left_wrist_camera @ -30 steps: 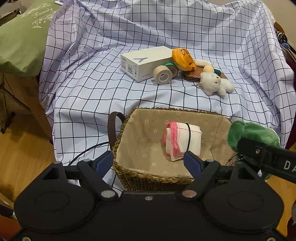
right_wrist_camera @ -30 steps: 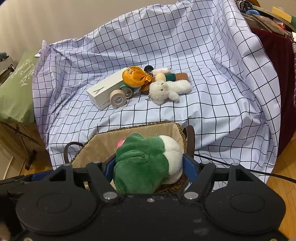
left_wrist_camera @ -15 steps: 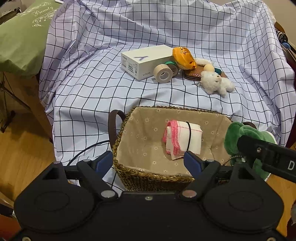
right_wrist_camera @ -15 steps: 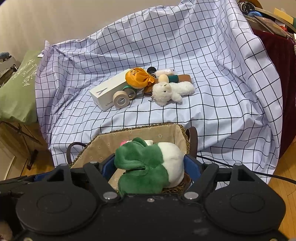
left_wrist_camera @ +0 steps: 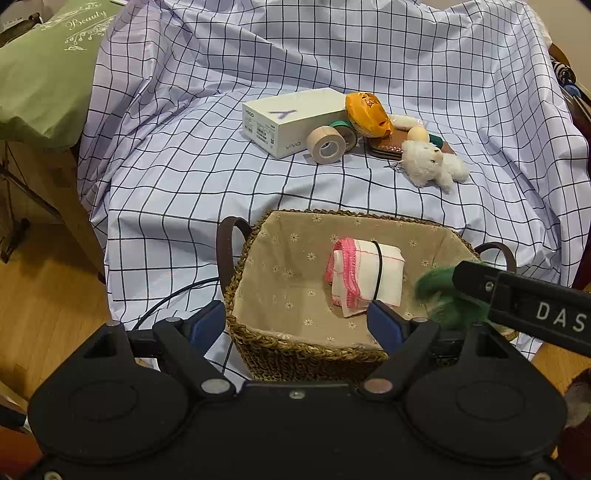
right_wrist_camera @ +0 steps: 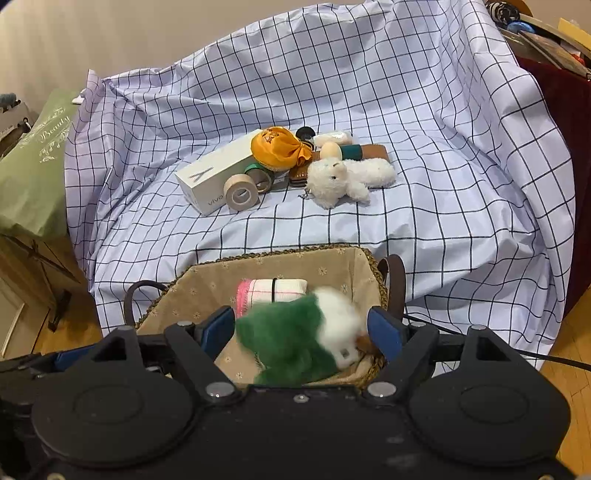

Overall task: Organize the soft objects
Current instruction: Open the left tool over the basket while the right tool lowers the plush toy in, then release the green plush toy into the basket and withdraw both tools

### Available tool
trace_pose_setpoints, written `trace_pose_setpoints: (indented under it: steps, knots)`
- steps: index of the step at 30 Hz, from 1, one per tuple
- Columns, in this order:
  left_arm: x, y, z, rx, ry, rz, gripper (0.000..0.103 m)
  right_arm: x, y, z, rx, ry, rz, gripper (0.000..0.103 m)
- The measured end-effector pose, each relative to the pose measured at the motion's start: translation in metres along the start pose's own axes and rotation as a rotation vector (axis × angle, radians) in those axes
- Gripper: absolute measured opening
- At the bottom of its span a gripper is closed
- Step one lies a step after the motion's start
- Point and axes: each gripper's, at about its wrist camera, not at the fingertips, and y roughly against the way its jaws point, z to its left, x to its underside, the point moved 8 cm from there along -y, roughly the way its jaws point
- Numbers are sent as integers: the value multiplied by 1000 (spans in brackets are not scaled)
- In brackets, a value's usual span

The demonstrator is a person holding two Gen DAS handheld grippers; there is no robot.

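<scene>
Fuzzy green plush toy (right_wrist_camera: pixel 291 343), woven basket (left_wrist_camera: pixel 295 354)

Checked sheet (left_wrist_camera: pixel 406 59) drapes the furniture. Wooden plank floor (left_wrist_camera: pixel 44 317) left. Green cushion (left_wrist_camera: pixel 40 74) at the left edge. Plain beige wall (right_wrist_camera: pixel 110 33) behind.

The room is bright with soft, even light, and I cannot tell where it comes from. Shadows are pale and small, just thin dark patches under the white box (left_wrist_camera: pixel 295 120) and in the folds of the checked cloth (left_wrist_camera: pixel 424 59). Nothing shines or glares. Both pictures bend at the edges, so the cloth's straight lines curve and the corners go dark. Most things look sharp, but the green plush toy (right_wrist_camera: pixel 291 341) is smeared and fuzzy.
</scene>
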Motion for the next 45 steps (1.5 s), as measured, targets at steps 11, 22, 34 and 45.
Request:
trace_pose_setpoints:
  steps: [11, 22, 34, 45]
  knots:
    - [-1, 0, 2, 5, -5, 3, 80, 1, 2, -1, -1, -3, -1, 80]
    - [-2, -1, 2, 7, -13, 6, 80, 2, 0, -2, -3, -5, 10, 80]
    - [-4, -3, -2, 16, -43, 15, 80, 2, -1, -3, -2, -8, 15, 80]
    - [-12, -13, -5, 3, -77, 28, 80, -7, -11, -10, 17, -18, 19, 80]
